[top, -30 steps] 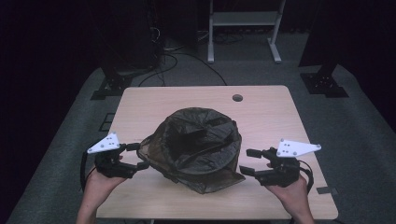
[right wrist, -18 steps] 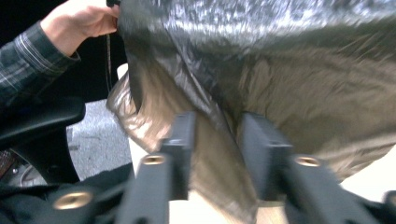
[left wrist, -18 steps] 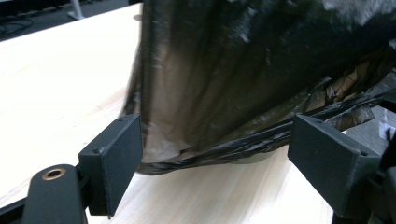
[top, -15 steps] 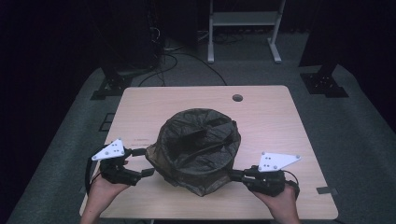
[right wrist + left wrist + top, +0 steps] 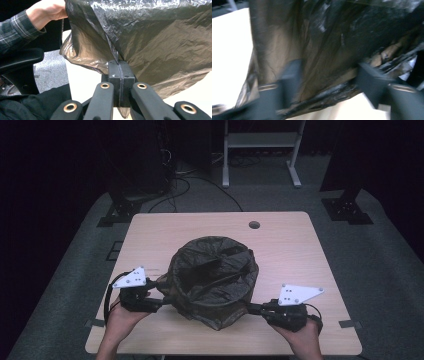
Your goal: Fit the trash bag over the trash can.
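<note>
The high view is looking forward and down from above the person's side onto the pale wooden table. Both gripper views are sitting very close, facing the crumpled black plastic bag, which all three views are sharing.

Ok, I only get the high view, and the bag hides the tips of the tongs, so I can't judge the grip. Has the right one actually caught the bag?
Observer: Yes. In the right gripper view the right tongs are shut, with a fold of the bag pinched between the pads.
Operator: And the left?
Observer: The left tongs have just been closing, but the jaws stand apart. Bag film lies between them and is not pinched.
Operator: Any tear at the right grip?
Observer: None visible. The film bunches into a crease that runs up from the pads.
</note>
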The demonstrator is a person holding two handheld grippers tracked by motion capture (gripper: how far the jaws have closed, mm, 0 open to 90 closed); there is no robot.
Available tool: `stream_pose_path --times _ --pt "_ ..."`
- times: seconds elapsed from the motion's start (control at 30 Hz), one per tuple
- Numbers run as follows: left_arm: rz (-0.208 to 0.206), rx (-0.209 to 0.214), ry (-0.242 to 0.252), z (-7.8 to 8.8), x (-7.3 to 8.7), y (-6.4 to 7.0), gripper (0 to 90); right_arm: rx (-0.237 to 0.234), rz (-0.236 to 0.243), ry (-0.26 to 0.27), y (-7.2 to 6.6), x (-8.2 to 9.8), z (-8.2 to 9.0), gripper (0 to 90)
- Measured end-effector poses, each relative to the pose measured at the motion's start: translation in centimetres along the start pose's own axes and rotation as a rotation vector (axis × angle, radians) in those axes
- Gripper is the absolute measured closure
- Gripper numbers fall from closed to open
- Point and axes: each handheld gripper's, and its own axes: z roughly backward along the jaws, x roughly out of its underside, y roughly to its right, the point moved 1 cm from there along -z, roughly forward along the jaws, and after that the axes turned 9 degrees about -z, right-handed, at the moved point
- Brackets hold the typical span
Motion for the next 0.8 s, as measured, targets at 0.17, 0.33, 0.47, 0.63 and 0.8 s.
stream_pose_path --times 0.17,0.33,0.47,0.63,0.8 --pt "0.019 0.077 -0.060 -0.6 0.4 0.1 90.0 0.013 0.003 -0.039 0.1 0.5 -0.3 89.9" --pt "0.044 0.074 -0.111 -0.9 1.7 -0.1 90.0 0.050 -0.015 -0.111 0.9 2.0 -0.9 89.9" --pt "0.044 0.061 -0.115 -0.9 2.3 -0.2 89.5 0.080 -0.036 -0.164 1.6 3.0 -1.3 89.8" --pt "0.043 0.012 -0.057 0.7 1.9 -0.1 52.4 0.097 -0.034 -0.085 1.5 1.3 0.3 51.9" --pt "0.055 -0.011 -0.046 1.9 2.3 0.2 32.5 0.121 -0.051 -0.045 2.0 0.1 1.6 36.2"
